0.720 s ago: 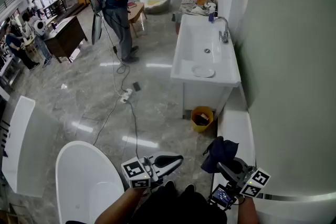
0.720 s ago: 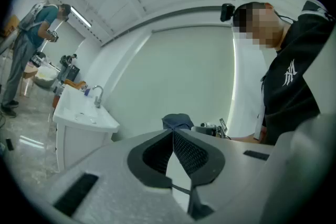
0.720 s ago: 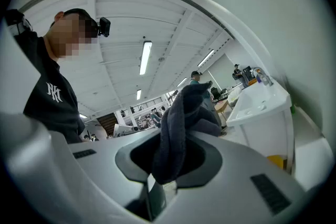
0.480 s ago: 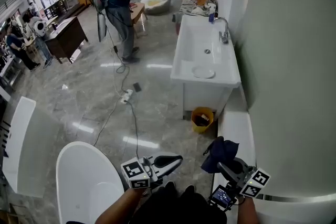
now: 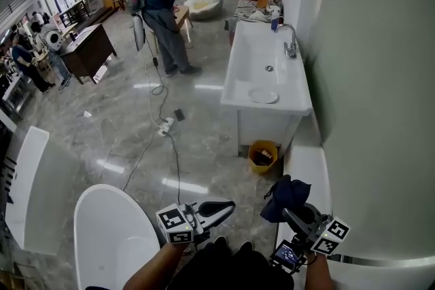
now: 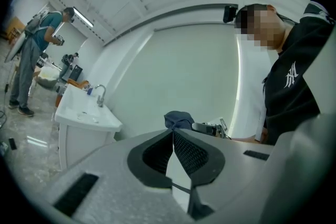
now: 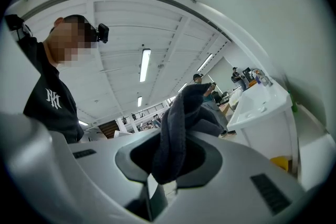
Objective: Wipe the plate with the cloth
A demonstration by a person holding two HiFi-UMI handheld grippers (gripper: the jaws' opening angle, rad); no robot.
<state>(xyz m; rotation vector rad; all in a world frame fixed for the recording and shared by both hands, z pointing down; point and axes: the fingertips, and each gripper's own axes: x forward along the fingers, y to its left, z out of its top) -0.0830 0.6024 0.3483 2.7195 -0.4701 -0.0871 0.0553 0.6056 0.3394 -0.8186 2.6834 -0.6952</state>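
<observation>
Cloth (image 7: 177,131) clamped in right gripper (image 5: 293,212) jaws, standing upright, left gripper (image 5: 221,208) jaws together, plate (image 5: 263,96) flat in sink (image 5: 232,81)

Logged plate (image 5: 263,96) in sink (image 5: 239,71), faucet (image 5: 291,43) behind it; bin (image 5: 262,154) on floor (image 5: 204,136) before sink; cloth (image 5: 284,195) in right hand-held gripper (image 5: 291,212), left hand-held gripper (image 5: 231,206) near, to its left.
</observation>
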